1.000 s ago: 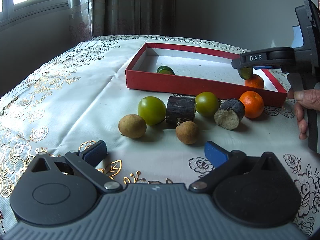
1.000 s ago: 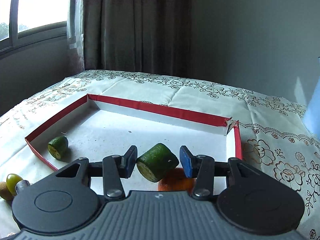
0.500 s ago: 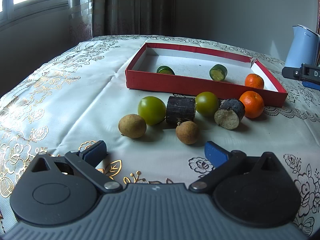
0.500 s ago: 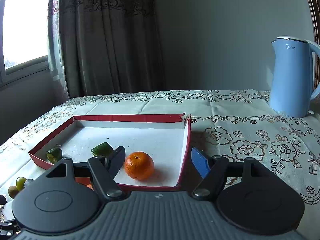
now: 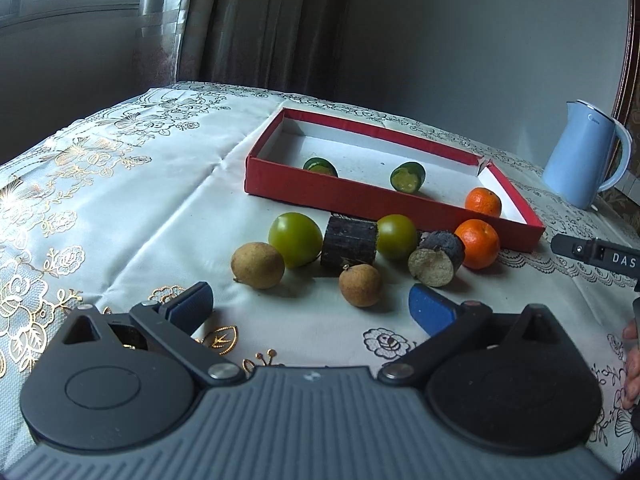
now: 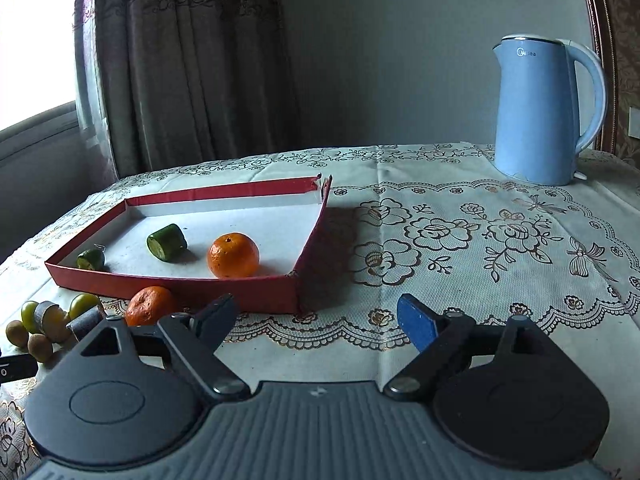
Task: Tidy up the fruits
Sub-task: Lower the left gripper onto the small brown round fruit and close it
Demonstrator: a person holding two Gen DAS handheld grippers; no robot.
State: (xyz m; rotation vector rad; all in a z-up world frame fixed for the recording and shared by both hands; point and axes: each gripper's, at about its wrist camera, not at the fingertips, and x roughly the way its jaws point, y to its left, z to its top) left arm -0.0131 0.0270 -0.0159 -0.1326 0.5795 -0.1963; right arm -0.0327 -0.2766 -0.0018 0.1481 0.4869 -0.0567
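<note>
in the left wrist view, the left gripper (image 5: 310, 306) is spread wide and empty above the tablecloth (image 5: 120, 200), with loose fruits (image 5: 296, 239) just beyond it, near of the red tray (image 5: 384, 200) holding two green pieces and an orange. in the right wrist view, the right gripper (image 6: 316, 318), jaws just opening, stands spread and empty near the tray's right corner; the green piece (image 6: 167, 241) lies inside, left of the orange (image 6: 233, 255).

green cucumber piece (image 6: 167, 241) released into red box (image 6: 256, 291), right gripper (image 6: 316, 322) withdrawn, its jaws just opening, empty
</note>
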